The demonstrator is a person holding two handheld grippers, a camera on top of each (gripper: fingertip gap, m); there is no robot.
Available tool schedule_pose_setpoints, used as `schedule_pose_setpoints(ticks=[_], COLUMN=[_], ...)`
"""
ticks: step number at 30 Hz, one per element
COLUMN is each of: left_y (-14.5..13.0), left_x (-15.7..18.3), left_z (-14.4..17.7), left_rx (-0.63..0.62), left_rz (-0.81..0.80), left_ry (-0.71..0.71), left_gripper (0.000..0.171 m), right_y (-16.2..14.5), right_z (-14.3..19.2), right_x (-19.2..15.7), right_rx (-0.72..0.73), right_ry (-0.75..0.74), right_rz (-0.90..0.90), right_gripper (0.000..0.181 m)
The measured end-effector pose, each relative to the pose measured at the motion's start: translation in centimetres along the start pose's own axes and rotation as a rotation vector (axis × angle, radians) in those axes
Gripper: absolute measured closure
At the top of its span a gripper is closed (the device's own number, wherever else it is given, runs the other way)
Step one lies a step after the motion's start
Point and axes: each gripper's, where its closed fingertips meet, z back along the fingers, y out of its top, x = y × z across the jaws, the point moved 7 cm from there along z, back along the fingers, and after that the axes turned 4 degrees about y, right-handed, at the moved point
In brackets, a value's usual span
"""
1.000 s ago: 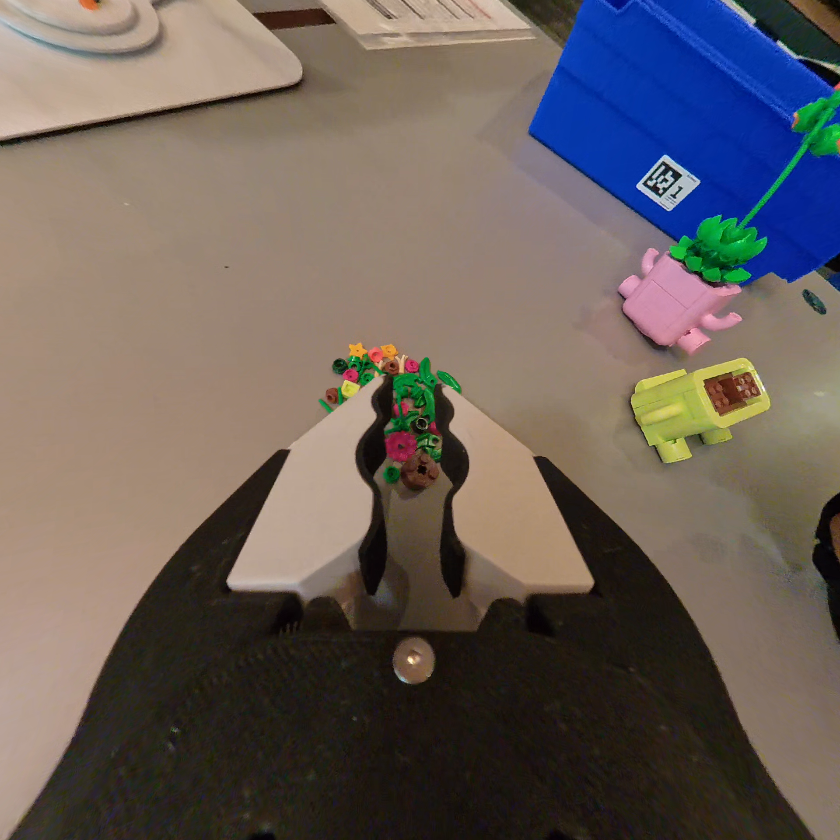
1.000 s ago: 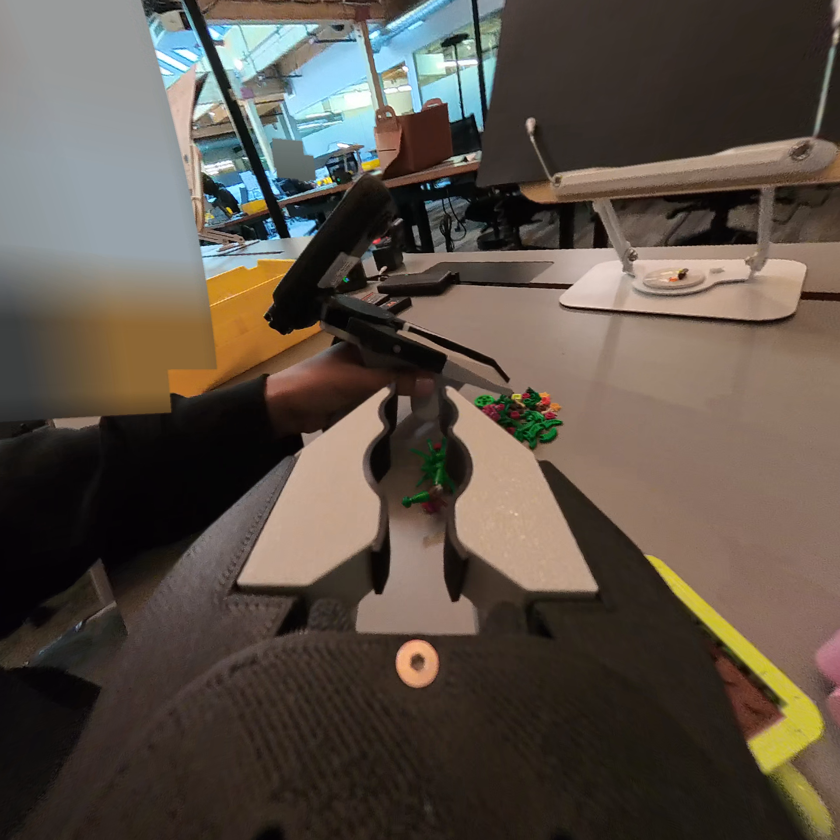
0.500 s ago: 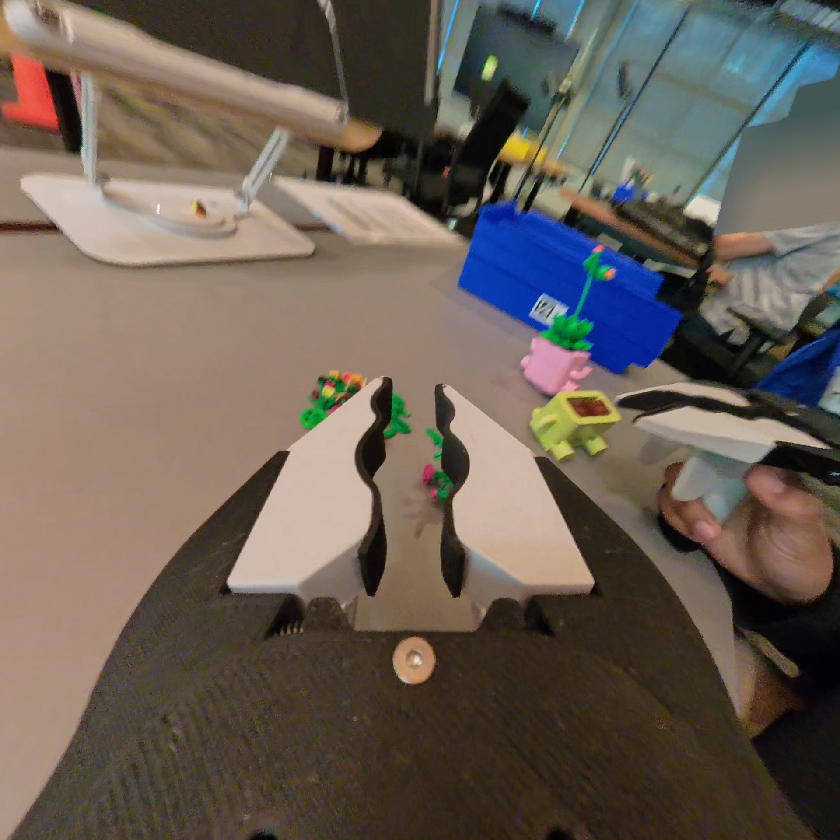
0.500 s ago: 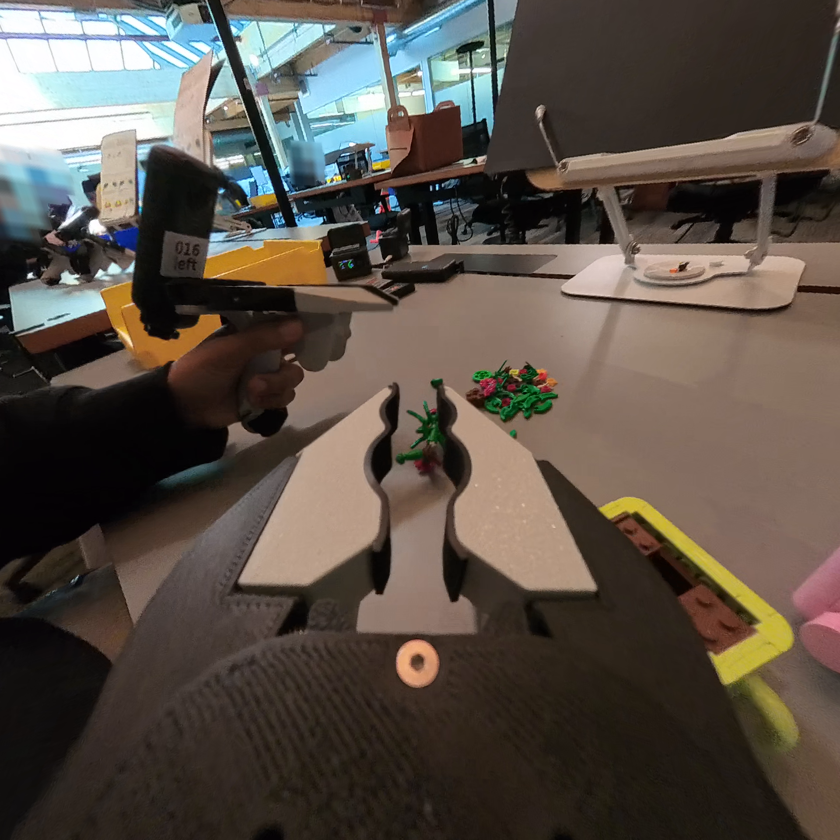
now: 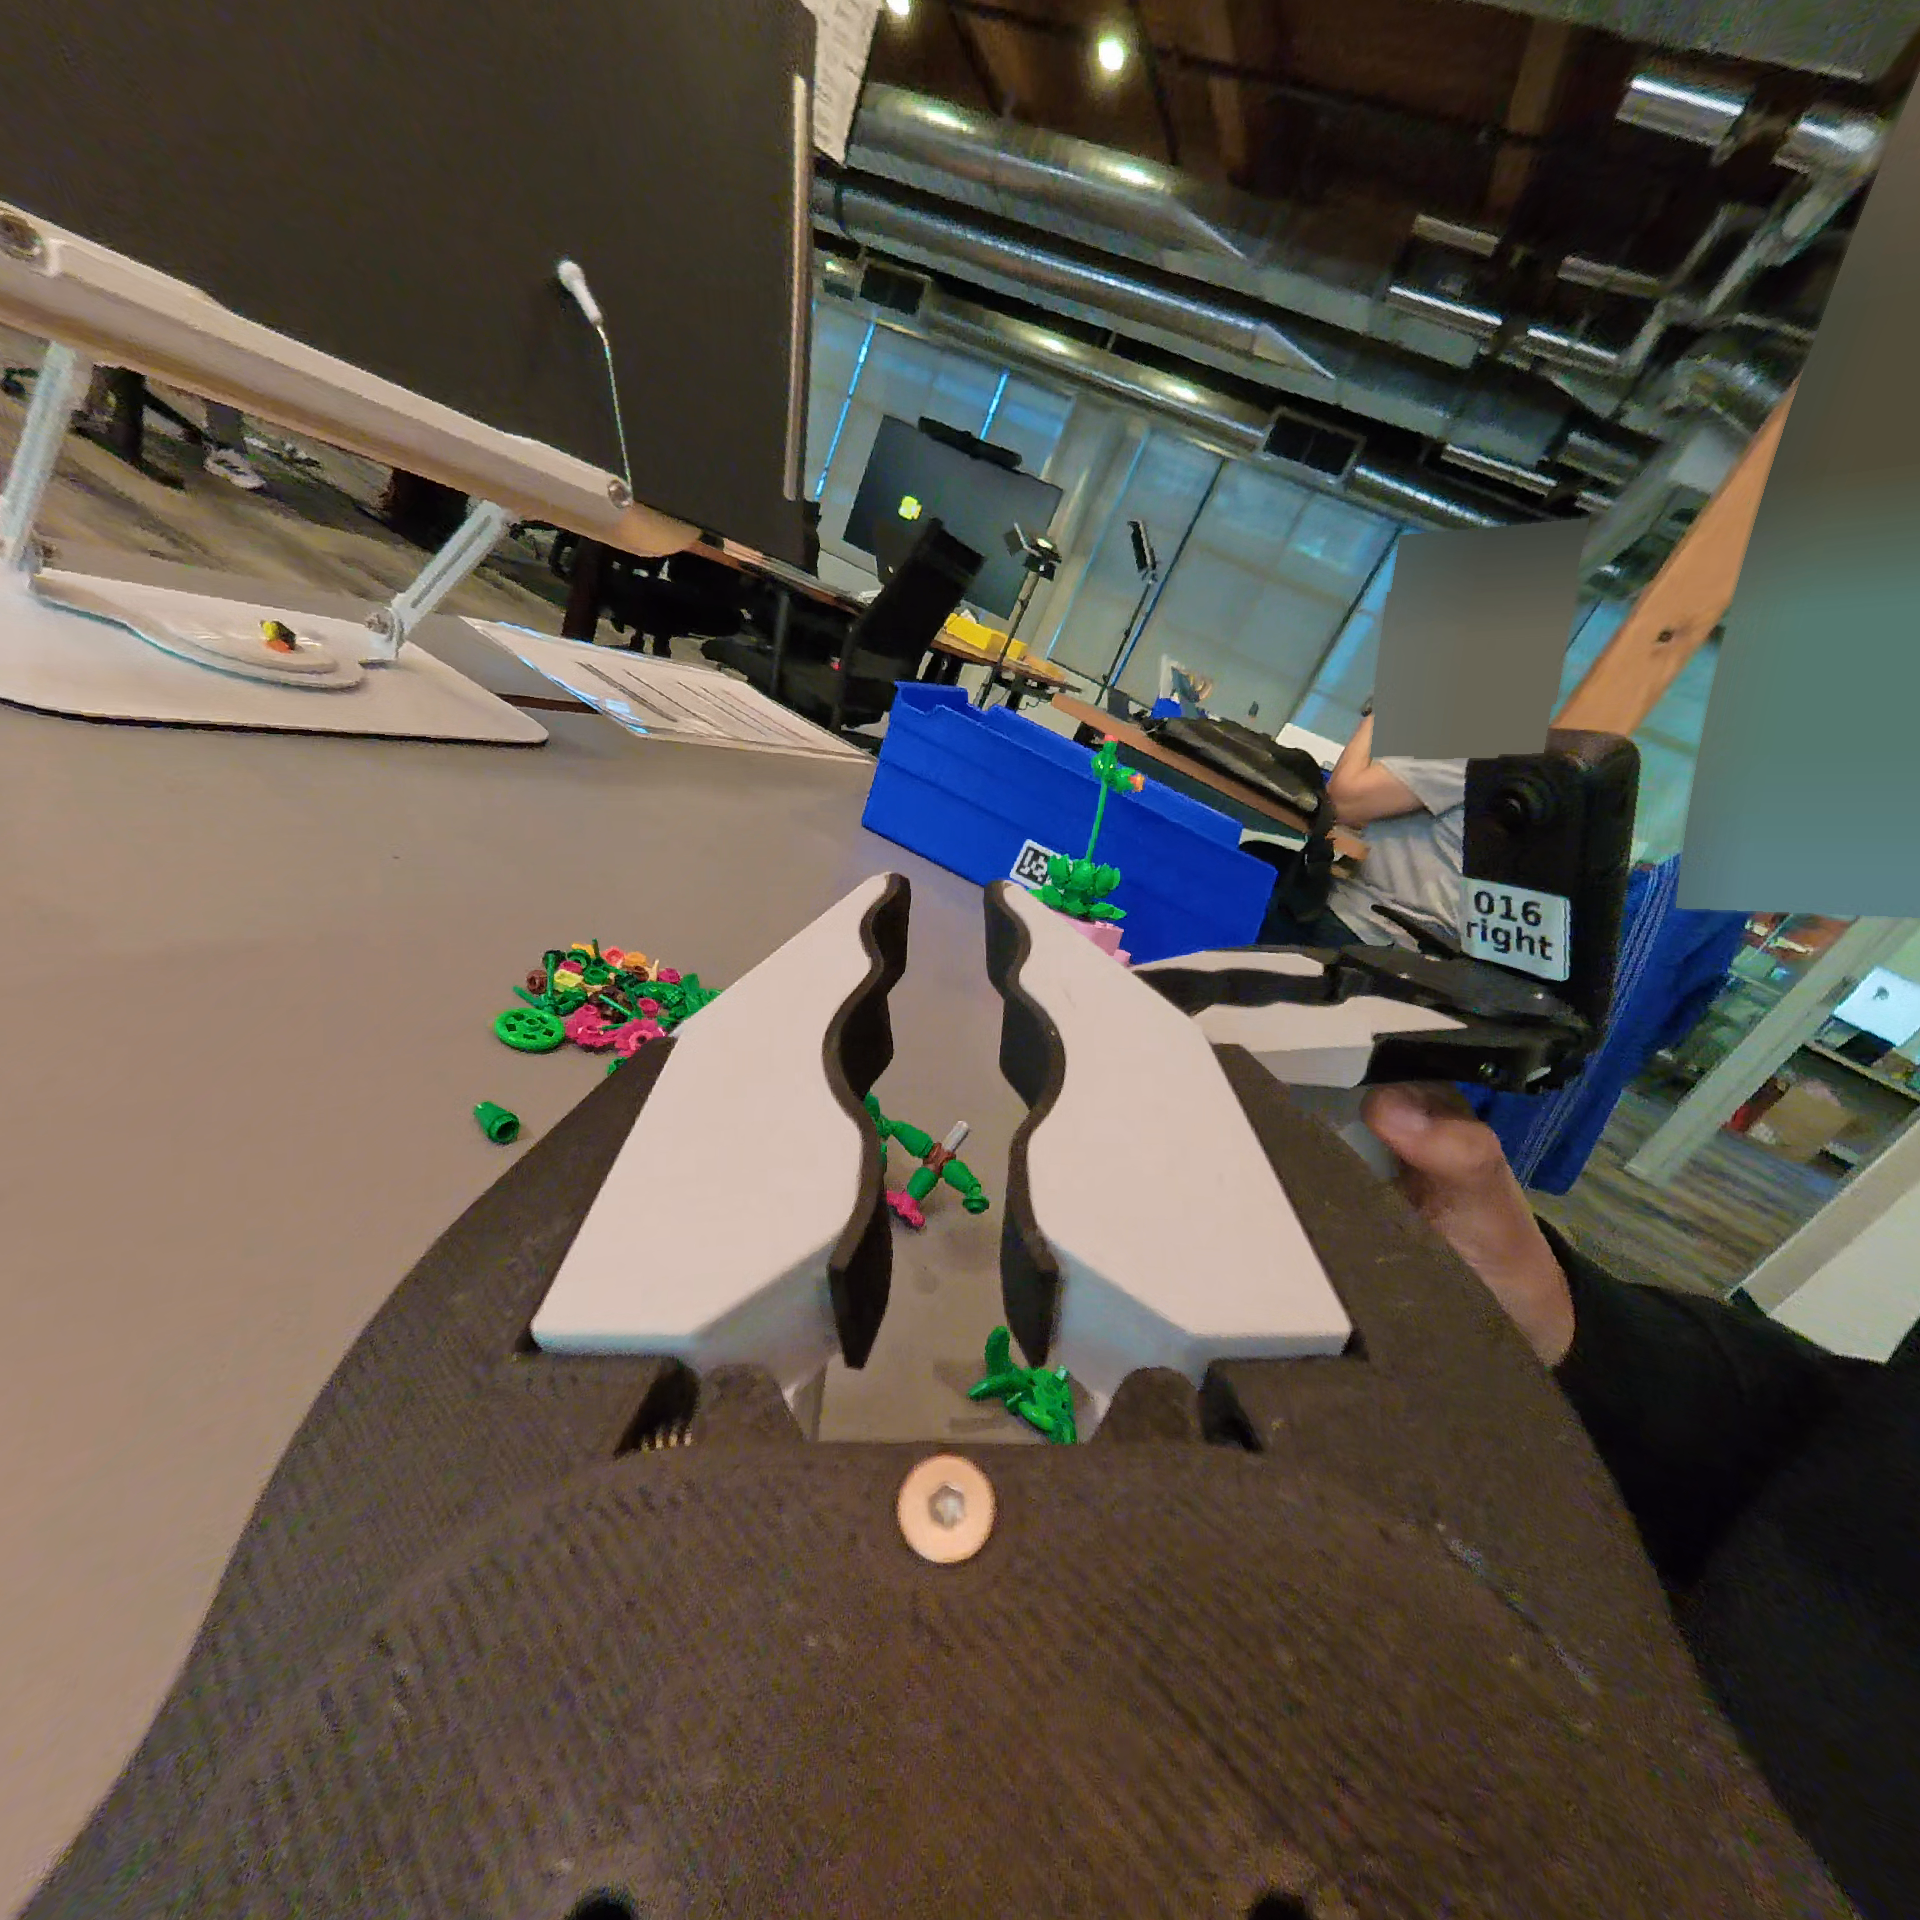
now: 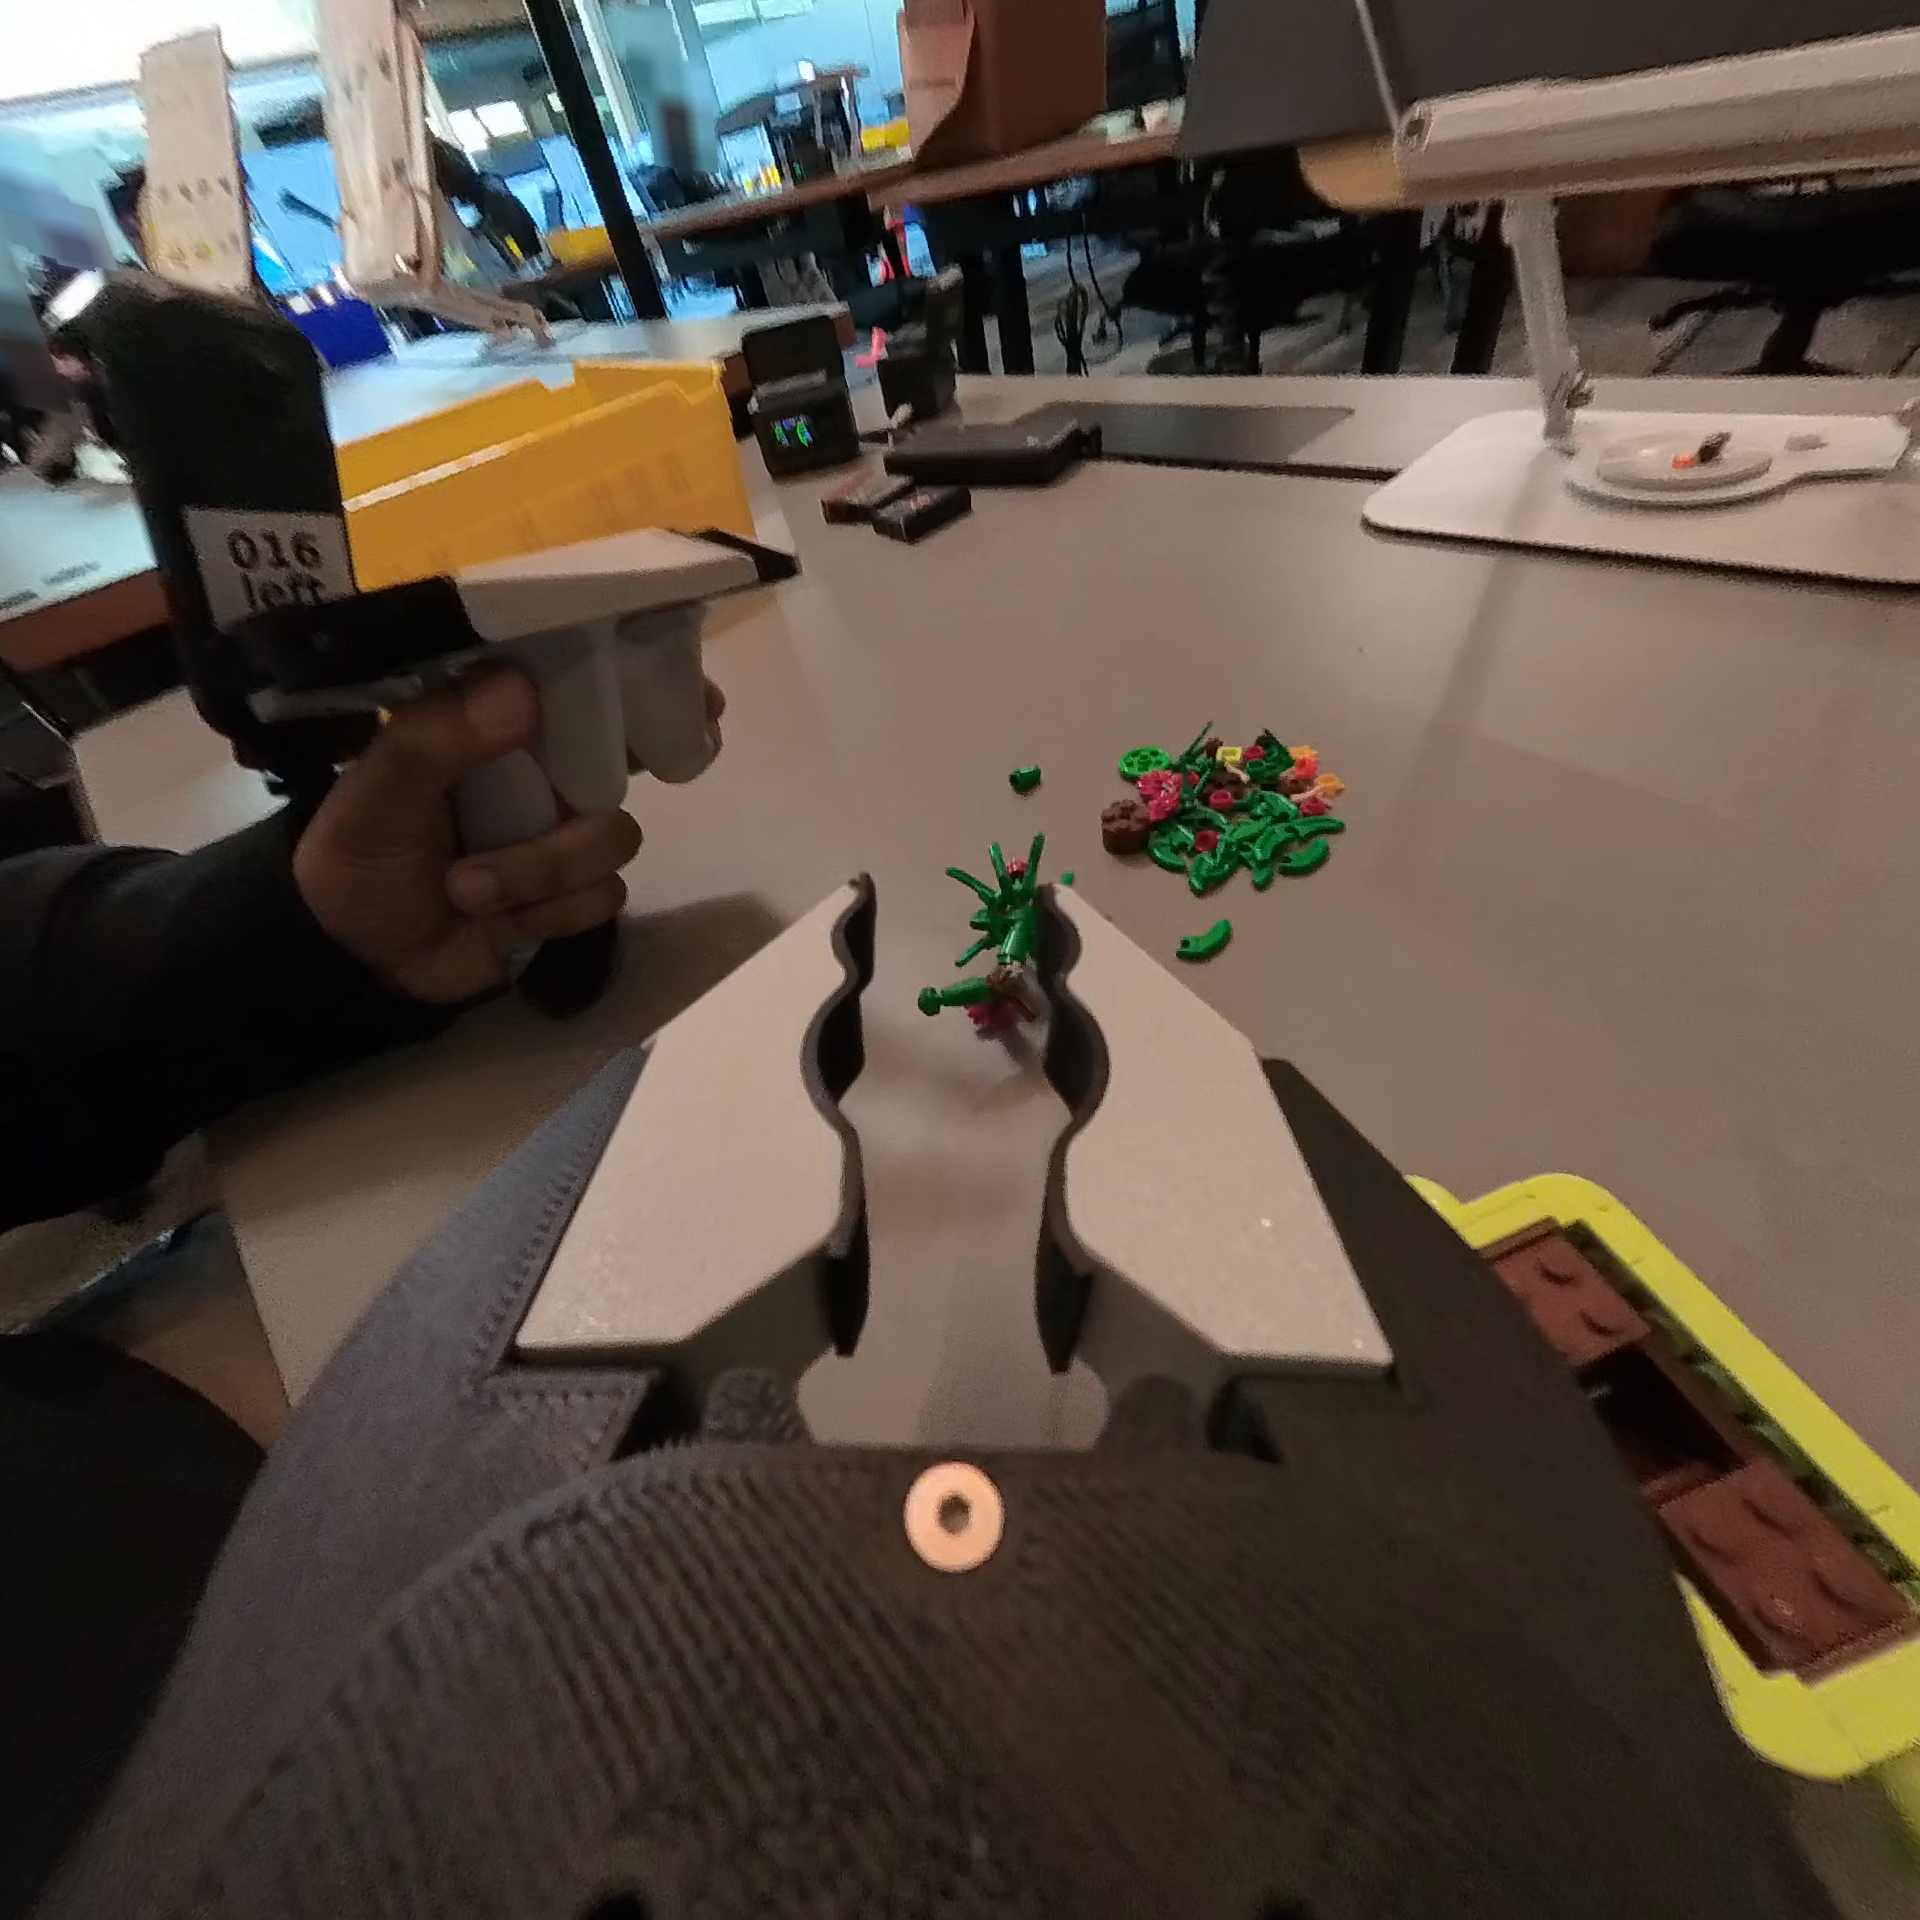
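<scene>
Green toy-brick sprig [image 6: 997, 951] lies on your grey table [image 6: 1558, 935], seen between the parted fingers of your right gripper [image 6: 956, 894], whose jaws hold nothing. Your left gripper [image 5: 945, 904] also has its jaws apart and empty above the sprig. Loose pieces [image 6: 1231, 805] sit heaped nearby, a lime-green brick pot [image 6: 1714, 1455] at your right.

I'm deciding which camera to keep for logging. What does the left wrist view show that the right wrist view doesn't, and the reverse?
Only the left wrist view: the blue plastic bin, and the pink brick pot with a green plant in front of it.

Only the right wrist view: the yellow plastic bin, and the lime-green brick planter with brown studs.

Both: the pile of small green and pink brick pieces on the grey table, the green stemmed brick sprig, and the white stand.
</scene>
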Motion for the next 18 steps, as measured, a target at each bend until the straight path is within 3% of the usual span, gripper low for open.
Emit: schedule_pose_setpoints(ticks=[8,18], left_y=[0.2,0.1], left_x=[-0.5,-0.2], left_z=[0.2,0.1], left_rx=[0.013,0.006], left_rz=[0.054,0.038], left_ry=[-0.012,-0.039], left_gripper=[0.161,0.161], right_y=[-1.6,-1.2], right_z=[-2.4,-1.9], right_x=[-0.1,-0.3], right_rx=[-0.242,-0.187], right_ry=[-0.066,0.032], right_rz=[0.052,0.006], right_gripper=[0.153,0.154])
